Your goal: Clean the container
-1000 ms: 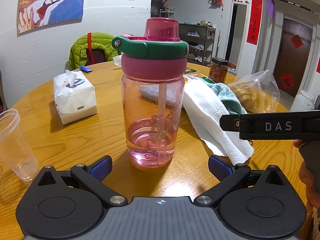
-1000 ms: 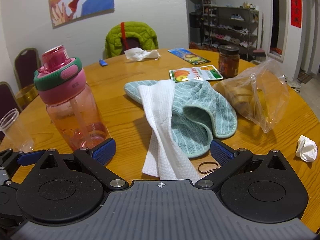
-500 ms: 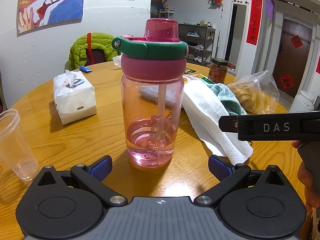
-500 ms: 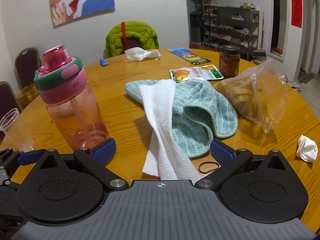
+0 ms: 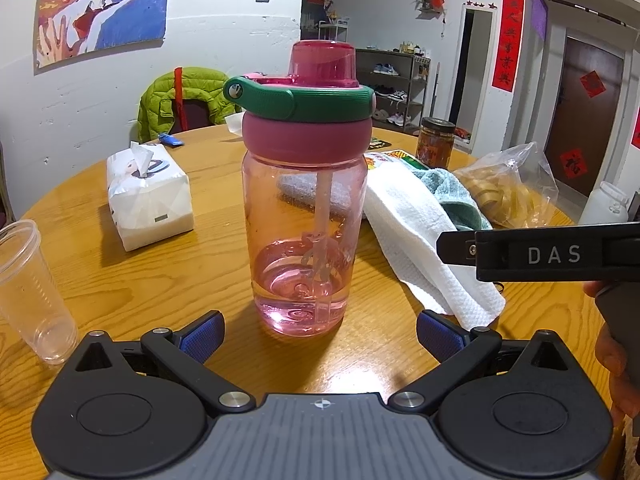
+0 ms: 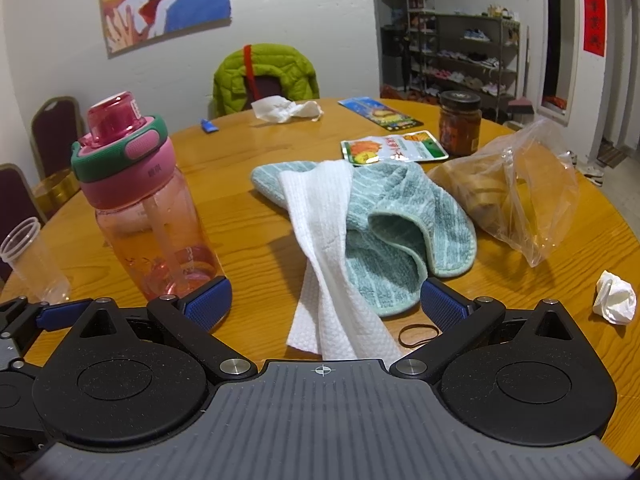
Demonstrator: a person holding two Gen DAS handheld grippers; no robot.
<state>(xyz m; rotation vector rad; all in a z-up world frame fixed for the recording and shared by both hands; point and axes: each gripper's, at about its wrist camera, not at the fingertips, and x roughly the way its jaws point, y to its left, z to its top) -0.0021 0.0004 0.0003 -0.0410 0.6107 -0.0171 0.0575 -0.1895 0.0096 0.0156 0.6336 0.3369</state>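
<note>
A pink see-through bottle point(image 5: 306, 216) with a green and pink lid and a straw stands upright on the round wooden table point(image 5: 100, 272). It holds a little liquid. My left gripper point(image 5: 320, 334) is open and empty, just in front of the bottle's base. The bottle also shows in the right wrist view point(image 6: 152, 216), at the left. My right gripper point(image 6: 326, 304) is open and empty over the near end of a white cloth point(image 6: 328, 248), which lies on a teal towel point(image 6: 400, 232). The right gripper's body point(image 5: 552, 254) shows at the right in the left wrist view.
A tissue pack point(image 5: 146, 198) and a clear plastic cup point(image 5: 32, 288) stand left of the bottle. A jar point(image 6: 460, 122), a snack packet point(image 6: 394, 146), a plastic bag point(image 6: 516, 196), a crumpled tissue point(image 6: 614, 298) and a rubber band point(image 6: 418, 335) lie to the right.
</note>
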